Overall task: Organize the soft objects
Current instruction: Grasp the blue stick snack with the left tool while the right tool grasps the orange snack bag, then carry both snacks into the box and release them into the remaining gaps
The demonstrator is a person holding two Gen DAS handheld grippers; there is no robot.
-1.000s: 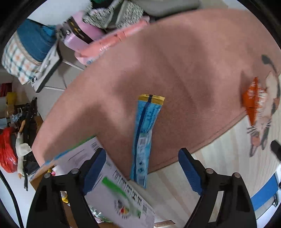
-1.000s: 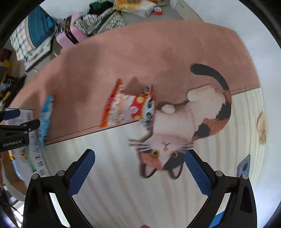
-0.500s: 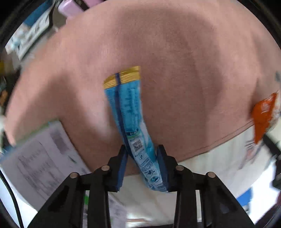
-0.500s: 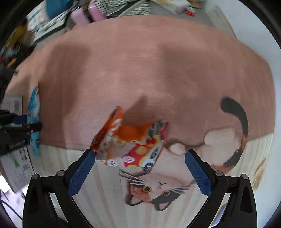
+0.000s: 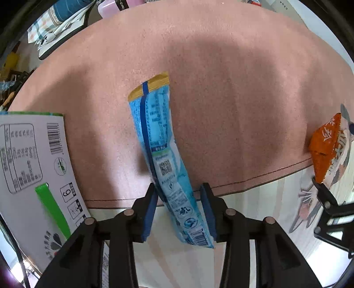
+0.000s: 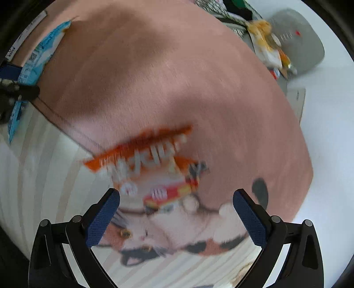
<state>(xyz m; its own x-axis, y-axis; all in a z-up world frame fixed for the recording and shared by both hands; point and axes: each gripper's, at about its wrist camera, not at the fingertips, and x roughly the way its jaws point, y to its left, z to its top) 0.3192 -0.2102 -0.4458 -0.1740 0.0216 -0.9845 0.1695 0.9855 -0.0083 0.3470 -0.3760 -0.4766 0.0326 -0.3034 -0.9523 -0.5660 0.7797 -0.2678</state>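
Note:
A long blue snack packet (image 5: 161, 150) with a gold end lies across the pink rug (image 5: 221, 77). My left gripper (image 5: 179, 199) is shut on its near end; the packet runs away from me between the blue pads. The packet also shows in the right wrist view (image 6: 37, 57), far left. An orange and red snack bag (image 6: 150, 168), blurred, lies at the rug's edge just beyond my right gripper (image 6: 176, 203), which is open and empty. The bag also shows in the left wrist view (image 5: 327, 150), at the right.
A white printed carton (image 5: 33, 172) lies left of the blue packet. A cat picture (image 6: 177, 230) is printed on the striped part of the mat. Bags and clothes (image 5: 59, 20) pile up beyond the rug's far edge; a grey cushion (image 6: 296, 42) lies far right.
My left gripper closed on the blue packet's near end. My right gripper moved in toward the orange bag and swung, still open; its view is blurred by motion.

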